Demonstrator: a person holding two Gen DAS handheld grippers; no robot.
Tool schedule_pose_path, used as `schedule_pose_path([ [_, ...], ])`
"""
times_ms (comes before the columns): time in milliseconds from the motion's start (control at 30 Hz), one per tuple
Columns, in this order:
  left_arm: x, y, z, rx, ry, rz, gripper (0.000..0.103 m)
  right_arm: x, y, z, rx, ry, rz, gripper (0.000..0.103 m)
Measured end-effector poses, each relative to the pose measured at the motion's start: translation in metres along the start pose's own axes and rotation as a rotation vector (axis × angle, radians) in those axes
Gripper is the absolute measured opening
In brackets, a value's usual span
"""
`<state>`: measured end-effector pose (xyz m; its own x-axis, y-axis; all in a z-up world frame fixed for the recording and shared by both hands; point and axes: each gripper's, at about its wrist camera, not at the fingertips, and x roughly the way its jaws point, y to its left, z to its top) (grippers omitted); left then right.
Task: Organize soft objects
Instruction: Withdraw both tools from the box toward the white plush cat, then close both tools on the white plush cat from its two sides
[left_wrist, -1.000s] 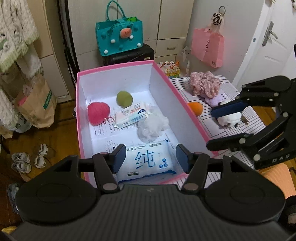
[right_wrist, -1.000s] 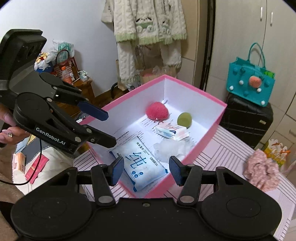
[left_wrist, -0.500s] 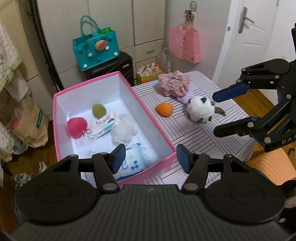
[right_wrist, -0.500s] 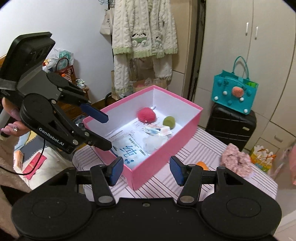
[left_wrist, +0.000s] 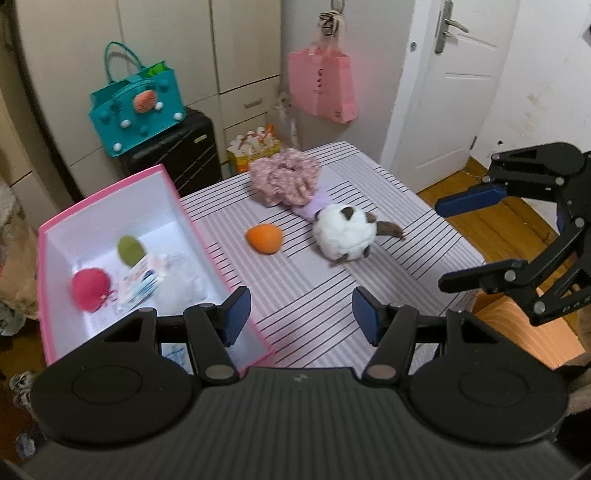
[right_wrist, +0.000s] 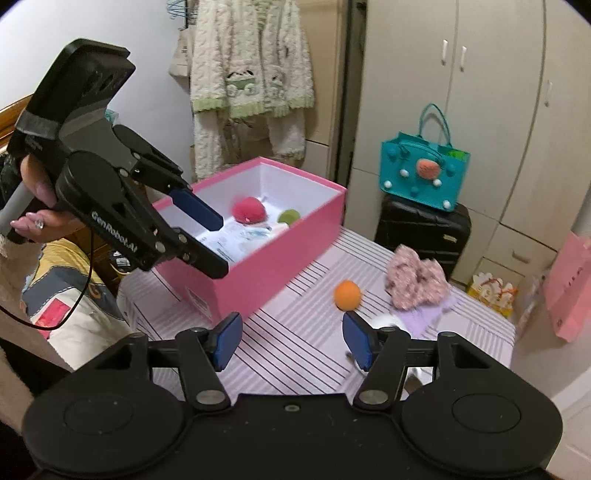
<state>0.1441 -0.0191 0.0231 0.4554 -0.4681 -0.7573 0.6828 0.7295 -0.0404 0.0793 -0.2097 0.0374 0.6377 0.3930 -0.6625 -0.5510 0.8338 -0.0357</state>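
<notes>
An orange sponge ball (left_wrist: 263, 238), a white plush toy (left_wrist: 345, 232) and a pink scrunchie (left_wrist: 286, 181) lie on the striped table (left_wrist: 303, 288). To their left the pink box (left_wrist: 207, 236) holds a red puff (left_wrist: 90, 288), a green egg-shaped sponge (left_wrist: 129, 249), a wipes pack (left_wrist: 142, 284) and a white loofah (left_wrist: 184, 277). My left gripper (left_wrist: 300, 315) hangs open and empty over the table beside the box's near corner. My right gripper (right_wrist: 291, 341) is empty, its jaws opening, with the orange ball (right_wrist: 347, 294) and the plush toy (right_wrist: 388, 320) just ahead of it.
A black suitcase (left_wrist: 173, 147) with a teal bag (left_wrist: 136, 110) on top stands behind the table. A pink paper bag (left_wrist: 321, 86) hangs on the cupboard, and a white door (left_wrist: 450, 85) is at the right. A person's hand (right_wrist: 33, 221) holds the left gripper (right_wrist: 218, 242).
Both grippers have swung from above the box to the striped table, so the loose toys now lie ahead. The right gripper's jaws stand a little wider.
</notes>
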Motion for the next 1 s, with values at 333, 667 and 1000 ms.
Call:
schedule_pose_path([
  [333, 0.037, -0.021, 0.018, 0.016, -0.005, -0.08, 0.06, 0.005, -0.04, -0.032, 0.054, 0.02, -0.019, 0.073],
  [667, 0.075, -0.019, 0.025, -0.044, -0.005, -0.11, 0.06, 0.032, -0.065, -0.06, 0.044, 0.039, -0.024, 0.075],
  [1000, 0.098, -0.022, 0.016, -0.131, -0.047, -0.129, 0.06, 0.059, -0.072, -0.08, -0.039, -0.045, 0.013, 0.076],
])
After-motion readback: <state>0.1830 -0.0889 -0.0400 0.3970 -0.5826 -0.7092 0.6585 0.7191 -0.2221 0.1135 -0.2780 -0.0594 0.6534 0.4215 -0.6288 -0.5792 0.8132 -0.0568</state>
